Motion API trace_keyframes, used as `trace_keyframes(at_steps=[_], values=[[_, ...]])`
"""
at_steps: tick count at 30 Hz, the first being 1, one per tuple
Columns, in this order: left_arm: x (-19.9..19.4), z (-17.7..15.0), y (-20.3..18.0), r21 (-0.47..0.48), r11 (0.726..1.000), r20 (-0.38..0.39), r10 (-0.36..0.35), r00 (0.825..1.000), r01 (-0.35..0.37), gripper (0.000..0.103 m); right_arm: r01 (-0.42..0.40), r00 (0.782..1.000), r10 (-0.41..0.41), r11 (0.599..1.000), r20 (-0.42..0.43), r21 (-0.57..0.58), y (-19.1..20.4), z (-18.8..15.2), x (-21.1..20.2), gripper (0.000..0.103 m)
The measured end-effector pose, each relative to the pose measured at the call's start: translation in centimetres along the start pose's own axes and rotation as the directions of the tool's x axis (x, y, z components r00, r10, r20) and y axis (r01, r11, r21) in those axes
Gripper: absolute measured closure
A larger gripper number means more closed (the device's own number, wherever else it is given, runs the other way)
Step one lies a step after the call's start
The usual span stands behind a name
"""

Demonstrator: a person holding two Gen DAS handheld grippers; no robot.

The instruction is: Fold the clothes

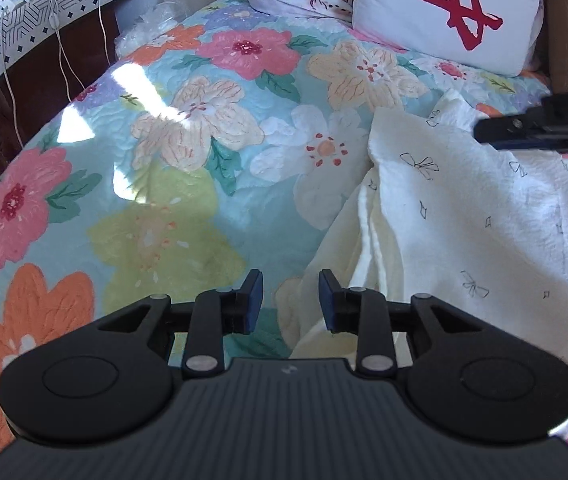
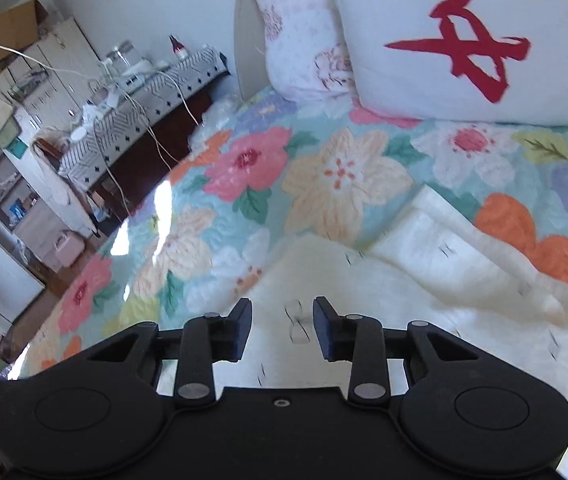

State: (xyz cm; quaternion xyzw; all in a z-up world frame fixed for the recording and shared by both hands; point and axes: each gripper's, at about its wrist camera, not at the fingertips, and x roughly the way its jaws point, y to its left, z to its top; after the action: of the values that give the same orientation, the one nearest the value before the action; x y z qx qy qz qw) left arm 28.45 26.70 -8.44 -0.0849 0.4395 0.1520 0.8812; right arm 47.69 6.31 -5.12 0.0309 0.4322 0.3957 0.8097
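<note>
- Lying on a bed under a floral quilt [image 1: 188, 128], a cream garment [image 1: 464, 220] printed with small black bows sits on the right side of the left wrist view, partly folded over itself along its left edge.
- Left tool [image 1: 291, 300] hovers over the quilt just beside the garment's left edge, jaws parted with nothing between them; the cloth lies under the right finger only.
- Right tool [image 2: 283, 326] hangs above the garment, jaws apart and empty, a bow print visible in the gap.
- From the left wrist view, the right tool's dark tip enters at the right edge, above the cloth's far part.
- White pillow with a red mark [image 2: 468, 44] rests at the far end, a pink-flowered pillow [image 2: 300, 40] to its left.
- Cluttered tabletop with a patterned cover [image 2: 144, 96] and trailing cables stands left of the bed.
</note>
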Motion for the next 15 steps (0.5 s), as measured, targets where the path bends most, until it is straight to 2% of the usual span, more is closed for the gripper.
trace_keyframes(at_steps=[2,4,5,6,7,9,12,14,15], values=[[-1.0,0.0,0.5,-0.037,0.998,-0.013,-0.050,0.999,0.049,0.073,0.018,1.000,-0.018,1.000,-0.018,-0.012,-0.3,-2.4,-2.5,0.058],[-2.0,-0.1,0.8,-0.083,0.990,-0.011,-0.113,0.994,0.112,0.061,0.036,0.998,-0.038,0.999,-0.055,-0.022,-0.5,-4.8,-4.3,0.055],[-2.4,-0.2,0.6,-0.084,0.991,0.005,-0.107,0.994,0.107,0.052,0.047,0.996,-0.049,0.999,-0.076,-0.027,-0.6,-6.0,-5.0,0.055],[-2.7,-0.4,0.0,-0.054,0.996,0.029,-0.065,0.997,0.066,0.044,0.057,0.993,-0.060,0.998,-0.098,-0.032,-0.7,-7.1,-5.8,0.055],[-2.7,-0.7,-0.7,-0.011,1.000,0.045,-0.001,0.999,0.001,0.042,0.074,0.990,-0.078,0.996,-0.115,-0.040,-0.7,-8.1,-6.3,0.055],[-2.4,-1.3,-1.9,0.050,0.996,0.034,0.078,0.996,-0.080,0.041,0.126,0.982,-0.133,0.990,-0.132,-0.058,-0.7,-9.6,-7.0,0.055],[-1.6,-2.1,-2.8,0.104,0.992,0.026,0.066,0.997,-0.068,0.041,0.133,0.979,-0.141,0.989,-0.148,-0.062,-0.8,-11.3,-8.1,0.055],[-0.2,-2.6,-2.9,0.141,0.981,-0.003,0.133,0.991,-0.131,0.043,0.140,0.974,-0.148,0.989,-0.173,-0.057,-0.9,-12.5,-8.5,0.055],[0.5,-2.9,-3.0,0.161,0.973,-0.020,0.171,0.985,-0.166,0.049,0.145,0.970,-0.153,0.988,-0.190,-0.052,-0.9,-13.1,-8.7,0.055]])
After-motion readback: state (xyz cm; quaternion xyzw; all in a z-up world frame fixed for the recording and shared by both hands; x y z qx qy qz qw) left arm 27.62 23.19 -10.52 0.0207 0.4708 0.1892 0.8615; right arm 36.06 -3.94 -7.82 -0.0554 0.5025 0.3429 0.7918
